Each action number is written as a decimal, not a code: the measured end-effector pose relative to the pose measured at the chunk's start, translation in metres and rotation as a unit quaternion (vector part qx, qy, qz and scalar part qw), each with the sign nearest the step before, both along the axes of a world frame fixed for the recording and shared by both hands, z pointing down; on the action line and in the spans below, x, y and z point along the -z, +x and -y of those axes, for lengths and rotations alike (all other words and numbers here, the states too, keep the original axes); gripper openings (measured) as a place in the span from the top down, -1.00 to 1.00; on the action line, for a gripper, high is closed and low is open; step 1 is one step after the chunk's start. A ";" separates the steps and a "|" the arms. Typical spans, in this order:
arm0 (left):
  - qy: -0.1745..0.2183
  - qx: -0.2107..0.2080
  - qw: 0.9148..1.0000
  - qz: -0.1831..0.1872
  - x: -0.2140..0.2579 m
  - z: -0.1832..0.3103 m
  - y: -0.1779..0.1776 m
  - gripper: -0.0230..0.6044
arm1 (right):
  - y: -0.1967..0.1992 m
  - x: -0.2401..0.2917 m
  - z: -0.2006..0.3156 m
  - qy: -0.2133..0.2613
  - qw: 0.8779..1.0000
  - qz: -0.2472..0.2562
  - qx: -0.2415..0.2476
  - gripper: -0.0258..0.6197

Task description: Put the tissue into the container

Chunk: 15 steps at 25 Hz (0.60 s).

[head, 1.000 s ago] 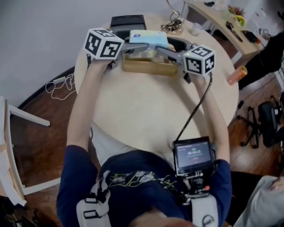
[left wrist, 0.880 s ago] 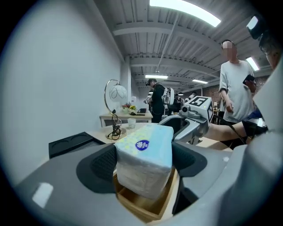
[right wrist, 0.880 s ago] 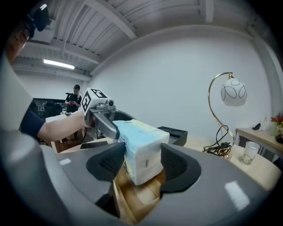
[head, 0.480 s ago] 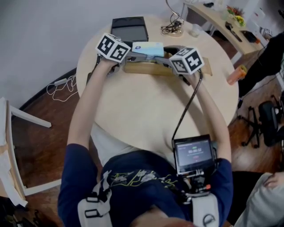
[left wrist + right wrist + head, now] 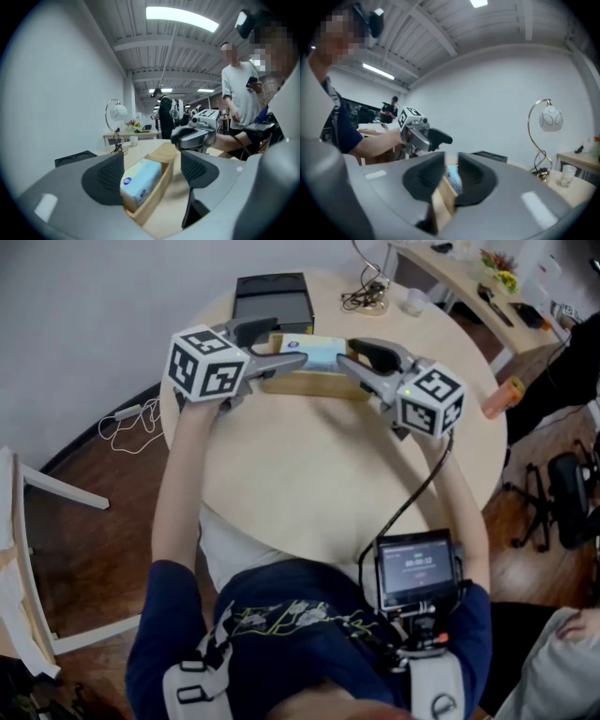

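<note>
The light blue tissue pack (image 5: 315,351) lies inside the long wooden container (image 5: 309,383) at the far side of the round table (image 5: 300,484). My left gripper (image 5: 287,345) sits at the container's left end, jaws wide open. In the left gripper view the tissue pack (image 5: 139,181) and container (image 5: 164,180) lie ahead between its pads, untouched. My right gripper (image 5: 351,354) is at the right end. Its jaws have just been closing and stand open with a narrow gap, through which the container's end (image 5: 443,202) and the pack (image 5: 453,181) show, not clamped.
A black tray (image 5: 273,292) sits at the table's far edge, with a lamp base and cables (image 5: 367,300) and a cup (image 5: 411,304) to its right. An orange object (image 5: 501,399) hangs off the right rim. People stand in the background (image 5: 240,98).
The tissue pack has come down from above the container into it. Both grippers have drawn apart from its ends, the left one leftward, the right one rightward, and the right jaws have narrowed.
</note>
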<state>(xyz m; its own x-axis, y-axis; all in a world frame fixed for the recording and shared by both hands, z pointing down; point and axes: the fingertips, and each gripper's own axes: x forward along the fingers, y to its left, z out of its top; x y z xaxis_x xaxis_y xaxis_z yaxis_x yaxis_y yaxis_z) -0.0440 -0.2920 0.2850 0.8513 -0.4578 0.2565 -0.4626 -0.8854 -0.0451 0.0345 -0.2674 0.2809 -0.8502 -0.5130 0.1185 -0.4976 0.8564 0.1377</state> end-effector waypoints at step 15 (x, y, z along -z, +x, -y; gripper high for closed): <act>-0.024 -0.037 0.996 -0.082 -0.096 -0.111 0.033 0.92 | -0.022 -0.097 -0.104 -0.086 0.979 0.031 0.182 0.92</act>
